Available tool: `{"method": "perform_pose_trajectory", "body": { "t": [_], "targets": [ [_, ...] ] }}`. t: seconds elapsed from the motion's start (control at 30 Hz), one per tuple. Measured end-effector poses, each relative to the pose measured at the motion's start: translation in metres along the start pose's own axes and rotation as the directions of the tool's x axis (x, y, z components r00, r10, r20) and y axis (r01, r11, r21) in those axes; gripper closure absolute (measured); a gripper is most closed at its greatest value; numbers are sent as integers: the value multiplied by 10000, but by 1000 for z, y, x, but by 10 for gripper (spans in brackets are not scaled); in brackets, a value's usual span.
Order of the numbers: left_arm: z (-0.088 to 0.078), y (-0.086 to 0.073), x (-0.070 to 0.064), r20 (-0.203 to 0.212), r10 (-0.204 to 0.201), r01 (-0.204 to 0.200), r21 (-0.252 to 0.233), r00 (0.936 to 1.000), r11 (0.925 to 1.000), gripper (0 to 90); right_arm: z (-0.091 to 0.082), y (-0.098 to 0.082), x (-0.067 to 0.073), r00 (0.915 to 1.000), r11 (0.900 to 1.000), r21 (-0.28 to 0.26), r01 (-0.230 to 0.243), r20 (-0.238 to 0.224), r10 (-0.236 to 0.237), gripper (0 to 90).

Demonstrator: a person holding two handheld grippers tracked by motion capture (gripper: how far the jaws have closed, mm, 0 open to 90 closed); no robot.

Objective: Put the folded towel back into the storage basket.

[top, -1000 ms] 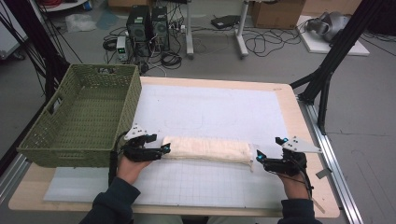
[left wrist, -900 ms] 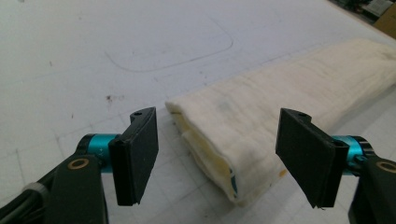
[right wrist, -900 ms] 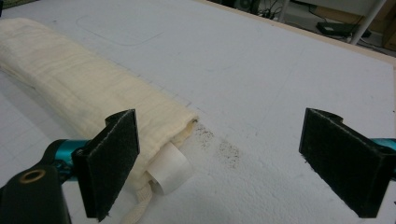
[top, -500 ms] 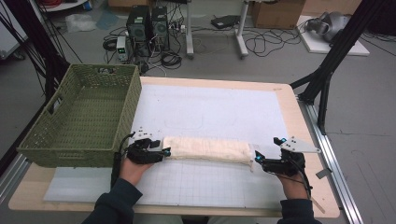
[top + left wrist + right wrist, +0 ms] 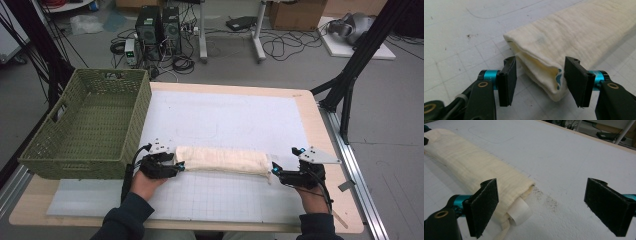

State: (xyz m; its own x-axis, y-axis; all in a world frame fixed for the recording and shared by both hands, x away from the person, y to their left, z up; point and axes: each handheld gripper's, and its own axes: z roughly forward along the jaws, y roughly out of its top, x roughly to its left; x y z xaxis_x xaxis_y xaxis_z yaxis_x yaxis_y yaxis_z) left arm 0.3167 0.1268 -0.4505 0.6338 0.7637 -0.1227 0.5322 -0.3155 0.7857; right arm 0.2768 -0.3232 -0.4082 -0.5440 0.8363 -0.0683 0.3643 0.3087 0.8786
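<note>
White mat on the bench [image 5: 300,107], basket [image 5: 85,125] off left. Left claw [image 5: 539,77] jaws have just been closing around the folded cloth's [image 5: 222,160] end; pads not yet pressing, so no grip. Right claw [image 5: 541,205] released, wide, cloth's other end beside its left pad. Likely a two-ended lift next.

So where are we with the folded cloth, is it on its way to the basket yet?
Done: the cream cloth lies folded into a long strip on the white mat. In hand: the left hand-held gripper has just been closing around the strip's near end, pads not yet pressing; the right hand-held gripper stands open at the other end. Left: probably grip both ends and lift it into the green basket, if that's its destination.
</note>
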Motion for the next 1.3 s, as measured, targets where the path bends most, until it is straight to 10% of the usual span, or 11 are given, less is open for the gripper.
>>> {"method": "perform_pose_trajectory", "body": {
  "t": [0.43, 0.8, 1.3],
  "targets": [
    [-3, -1, -7, 622, 119, -117, -22, 9980, 9999, 797, 5, 0, 5, 9997, 9998, 198, -1, -246, 6, 116],
    [-5, -3, -7, 721, 18, -2, -231, 9974, 9997, 805, 20, -7, 10, 9956, 9957, 642, -661, -624, 702, 267],
    [-6, -4, -5, 823, -9, 32, -278, 9966, 9996, 798, 44, -19, 26, 9963, 9798, 2000, -65, -825, 235, 521]
  ]
}}
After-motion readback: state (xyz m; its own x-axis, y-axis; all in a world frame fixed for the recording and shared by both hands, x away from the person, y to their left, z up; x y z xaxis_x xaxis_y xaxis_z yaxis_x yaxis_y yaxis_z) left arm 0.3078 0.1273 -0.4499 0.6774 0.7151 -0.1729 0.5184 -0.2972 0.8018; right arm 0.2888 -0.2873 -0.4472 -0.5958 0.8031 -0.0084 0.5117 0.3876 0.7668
